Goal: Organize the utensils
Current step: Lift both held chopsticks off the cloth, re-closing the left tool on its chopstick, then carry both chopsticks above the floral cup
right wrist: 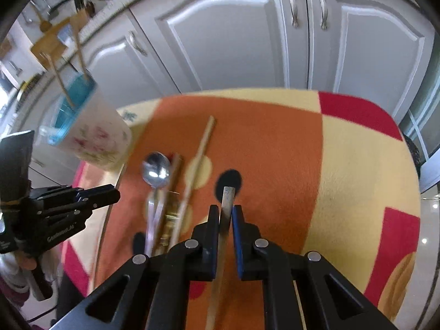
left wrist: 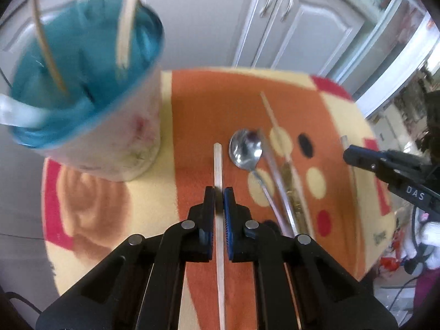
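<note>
A: Count check. Left gripper [left wrist: 219,192]: fingers nearly closed, clamped on one pale chopstick [left wrist: 218,165] that sticks out ahead of the tips. Right gripper [right wrist: 226,211]: same narrow set, pinching one dark-tipped chopstick [right wrist: 227,196].

B: So two chopsticks in hand. What's on the tabletop [right wrist: 357,165]?

A: One steel spoon [left wrist: 245,150], bowl up. Just beside it one metal-looking stick [left wrist: 271,165] and one thin wooden chopstick [left wrist: 271,112], lying roughly parallel. Something brassy between their lower ends, too blurred to name.

B: Holder?

A: One cup [left wrist: 129,143], white outside, blue inside, standing at the far left of the tabletop. Two wooden sticks already in it, leaning against the rim. Also a white piece at its near rim, can't tell what.

B: Clearance?

A: Cloth is orange, cream and red patches. Wide bare stretch on the right half, in the right wrist view. Between cup and spoon a bare orange strip. Cup sits close to the left edge. Far edge runs near the white cabinet doors [right wrist: 233,41]. Both grippers sit apart, the loose pile between them.
</note>
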